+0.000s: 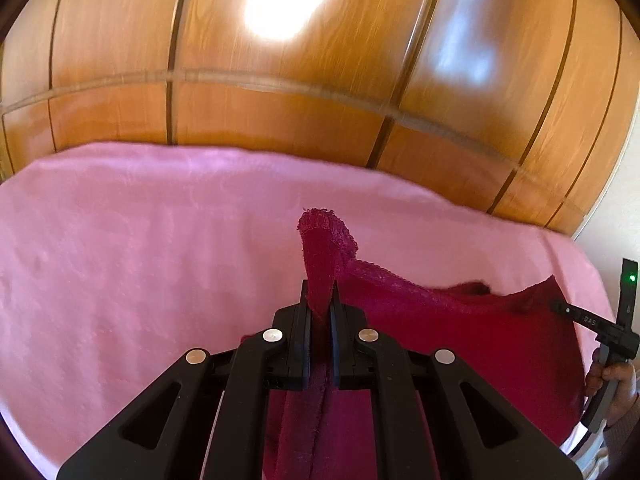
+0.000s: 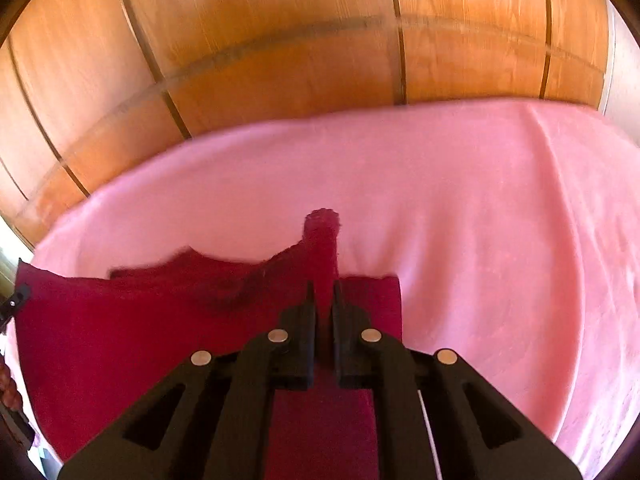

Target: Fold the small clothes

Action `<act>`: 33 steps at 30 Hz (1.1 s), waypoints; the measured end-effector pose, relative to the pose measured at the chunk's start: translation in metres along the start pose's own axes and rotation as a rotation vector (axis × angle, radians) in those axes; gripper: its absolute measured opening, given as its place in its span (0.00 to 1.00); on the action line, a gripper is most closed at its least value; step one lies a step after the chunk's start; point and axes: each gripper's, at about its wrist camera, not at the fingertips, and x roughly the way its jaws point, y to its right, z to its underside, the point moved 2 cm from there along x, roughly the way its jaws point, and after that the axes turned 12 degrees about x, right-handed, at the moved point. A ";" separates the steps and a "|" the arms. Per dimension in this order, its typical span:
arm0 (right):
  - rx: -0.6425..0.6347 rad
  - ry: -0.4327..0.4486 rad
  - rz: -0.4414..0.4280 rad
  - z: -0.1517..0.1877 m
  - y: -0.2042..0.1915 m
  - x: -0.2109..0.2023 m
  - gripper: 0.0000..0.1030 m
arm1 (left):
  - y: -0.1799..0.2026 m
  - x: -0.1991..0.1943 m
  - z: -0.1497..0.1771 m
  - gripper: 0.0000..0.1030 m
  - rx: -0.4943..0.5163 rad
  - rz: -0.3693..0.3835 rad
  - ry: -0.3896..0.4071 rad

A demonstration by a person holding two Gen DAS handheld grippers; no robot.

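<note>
A small dark red garment [image 1: 460,320] with a lacy edge is stretched above a pink blanket [image 1: 140,260]. My left gripper [image 1: 320,292] is shut on one corner of it, and a strip of cloth sticks up past the fingertips. In the right wrist view the same red garment [image 2: 140,320] spreads to the left, and my right gripper [image 2: 323,292] is shut on its other corner, with a tab of fabric poking up between the pads. The right gripper [image 1: 612,332] also shows at the far right of the left wrist view, held by a hand [image 1: 616,384].
The pink blanket [image 2: 480,240] covers the whole surface under both grippers. Behind it stands a glossy wooden panelled wall [image 1: 280,80] with bright reflections, also seen as the wooden wall [image 2: 280,40] in the right wrist view. A pale wall strip [image 1: 628,200] lies at the far right.
</note>
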 end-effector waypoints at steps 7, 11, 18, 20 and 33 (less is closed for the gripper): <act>0.047 0.025 0.012 -0.020 0.008 0.015 0.05 | -0.004 0.053 -0.010 0.06 -0.016 -0.077 -0.069; 0.043 -0.082 0.108 -0.006 0.018 0.068 0.06 | -0.008 0.096 0.005 0.06 -0.022 -0.087 -0.217; 0.038 -0.041 0.069 -0.006 0.015 0.048 0.44 | -0.043 0.052 0.024 0.31 -0.147 0.009 -0.182; 0.044 -0.022 0.038 -0.004 0.012 0.031 0.55 | -0.050 0.031 0.032 0.31 -0.143 0.026 -0.175; -0.027 -0.094 -0.110 0.083 -0.030 -0.037 0.69 | -0.014 -0.072 0.140 0.31 0.005 0.297 -0.205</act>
